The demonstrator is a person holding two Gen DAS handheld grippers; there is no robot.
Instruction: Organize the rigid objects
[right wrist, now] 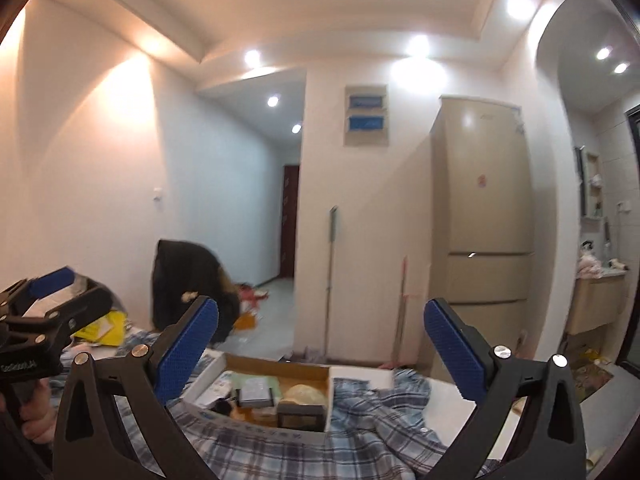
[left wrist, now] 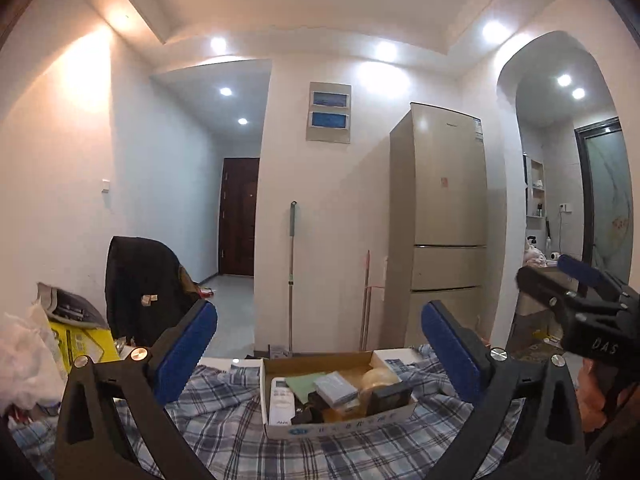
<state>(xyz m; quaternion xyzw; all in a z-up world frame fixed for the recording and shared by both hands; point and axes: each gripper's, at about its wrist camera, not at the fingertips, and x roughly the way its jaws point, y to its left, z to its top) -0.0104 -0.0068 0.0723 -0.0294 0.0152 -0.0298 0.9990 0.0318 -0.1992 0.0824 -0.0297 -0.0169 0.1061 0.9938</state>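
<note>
A shallow cardboard box (left wrist: 280, 364) lies on a blue plaid cloth (left wrist: 224, 436). In it are a white remote (left wrist: 281, 400), a green card (left wrist: 306, 382), a grey pack (left wrist: 335, 388), a tape roll (left wrist: 380, 378) and a small black box (left wrist: 390, 398). The box also shows in the right wrist view (right wrist: 280, 370). My left gripper (left wrist: 318, 340) is open and empty, held above and before the box. My right gripper (right wrist: 320, 338) is open and empty too, and it shows at the right edge of the left wrist view (left wrist: 560, 280).
A chair draped with a dark jacket (left wrist: 140, 284) stands at the left by yellow bags (left wrist: 84, 340). A fridge (left wrist: 444, 220), a mop (left wrist: 292, 272) and a hallway door (left wrist: 238, 216) stand behind. The white table edge (right wrist: 444, 396) shows at the right.
</note>
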